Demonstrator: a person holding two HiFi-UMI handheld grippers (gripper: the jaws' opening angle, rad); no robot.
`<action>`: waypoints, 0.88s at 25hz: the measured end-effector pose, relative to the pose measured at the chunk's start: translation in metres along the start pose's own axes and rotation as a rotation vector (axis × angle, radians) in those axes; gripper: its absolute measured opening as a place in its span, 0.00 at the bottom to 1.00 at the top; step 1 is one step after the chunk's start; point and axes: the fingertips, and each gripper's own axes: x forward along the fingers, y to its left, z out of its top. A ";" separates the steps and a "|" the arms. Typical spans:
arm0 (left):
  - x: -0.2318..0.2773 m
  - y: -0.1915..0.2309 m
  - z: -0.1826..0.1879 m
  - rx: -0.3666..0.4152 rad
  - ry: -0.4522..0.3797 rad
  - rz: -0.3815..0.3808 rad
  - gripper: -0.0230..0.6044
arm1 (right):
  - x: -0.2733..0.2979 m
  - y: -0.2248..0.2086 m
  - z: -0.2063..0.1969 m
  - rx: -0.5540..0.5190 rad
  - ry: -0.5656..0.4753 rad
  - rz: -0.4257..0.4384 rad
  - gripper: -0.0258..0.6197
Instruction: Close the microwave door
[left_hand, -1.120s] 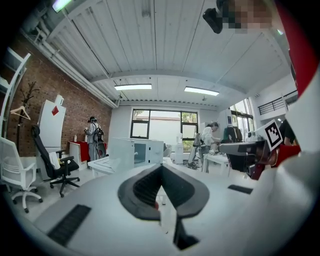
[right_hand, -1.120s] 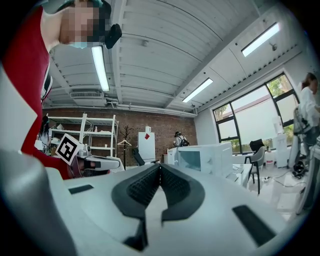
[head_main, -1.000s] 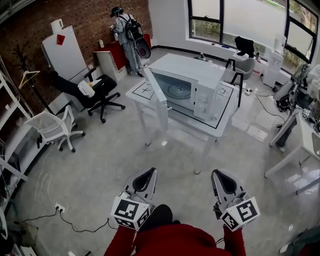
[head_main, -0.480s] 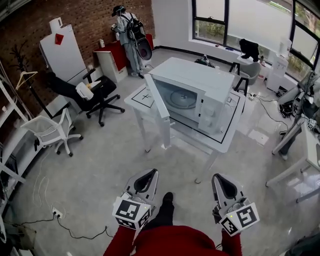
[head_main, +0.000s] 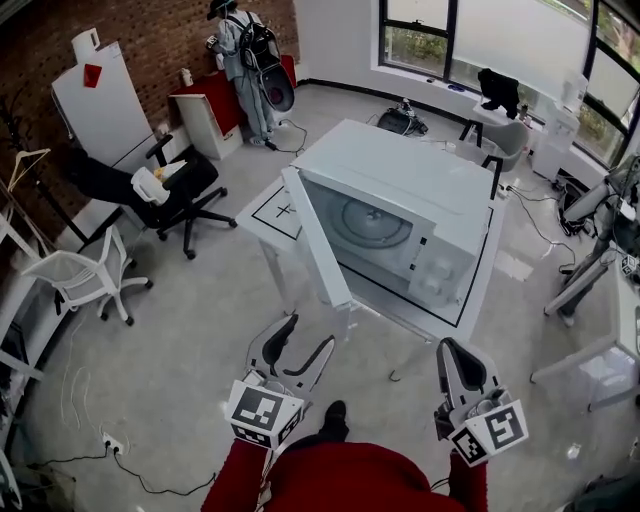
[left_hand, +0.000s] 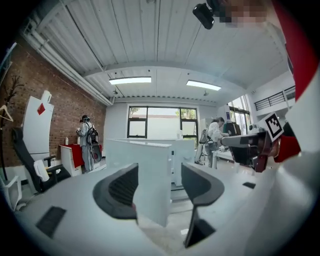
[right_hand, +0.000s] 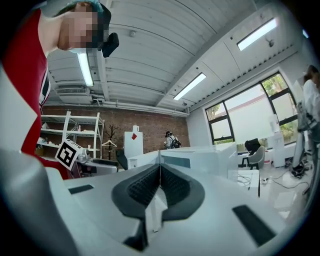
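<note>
Bare grey floor (head_main: 190, 330) lies open on the left, out to the white chair (head_main: 85, 275). The white table (head_main: 268, 212) carries the microwave (head_main: 400, 185), whose door (head_main: 315, 250) stands swung out, its free edge overhanging the table's near side. Just short of that edge, the left gripper (head_main: 308, 335) is opening wide, with nothing between its pads. The right gripper (head_main: 447, 348) is closed and empty.

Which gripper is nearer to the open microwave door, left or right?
Left. The left gripper, jaws opening with nothing between them, is just short of the free edge of the door. The right gripper, shut, is farther off to the side.
</note>
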 end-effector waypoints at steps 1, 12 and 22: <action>0.006 0.004 0.003 0.007 -0.001 -0.015 0.48 | 0.007 -0.003 0.001 0.001 0.000 -0.004 0.06; 0.053 -0.009 0.001 0.025 0.036 -0.216 0.47 | 0.043 -0.023 0.001 0.008 0.007 -0.062 0.06; 0.082 -0.027 0.004 0.013 0.017 -0.372 0.46 | 0.058 -0.035 -0.005 0.018 0.034 -0.116 0.06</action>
